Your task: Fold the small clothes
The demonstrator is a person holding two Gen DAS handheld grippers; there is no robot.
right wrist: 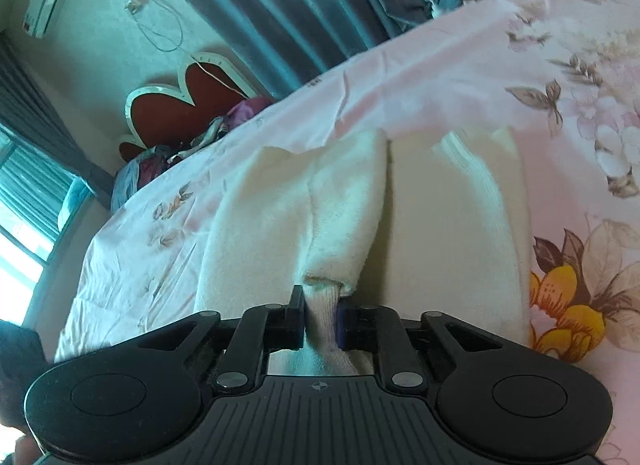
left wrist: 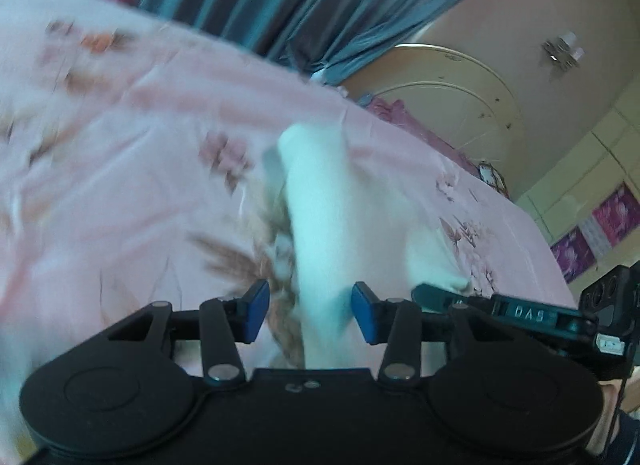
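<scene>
Bed [right wrist: 440,65] with pink floral sheet. My right gripper [right wrist: 320,319] has its jaws clamped on the cuff of a white fleece garment [right wrist: 300,217] lying there; left gripper [left wrist: 310,311] jaws apart astride it. Soft, light, limp: I judge hems best to grip.

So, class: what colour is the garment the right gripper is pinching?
Cream-white garment; clearest in the right wrist view.

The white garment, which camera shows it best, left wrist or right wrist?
The right wrist view. There the white garment lies sharp and large on the pink floral bedsheet, and the right gripper is shut on a cuff-like end. The left wrist view shows it motion-blurred, running between the open left gripper's pads.
</scene>
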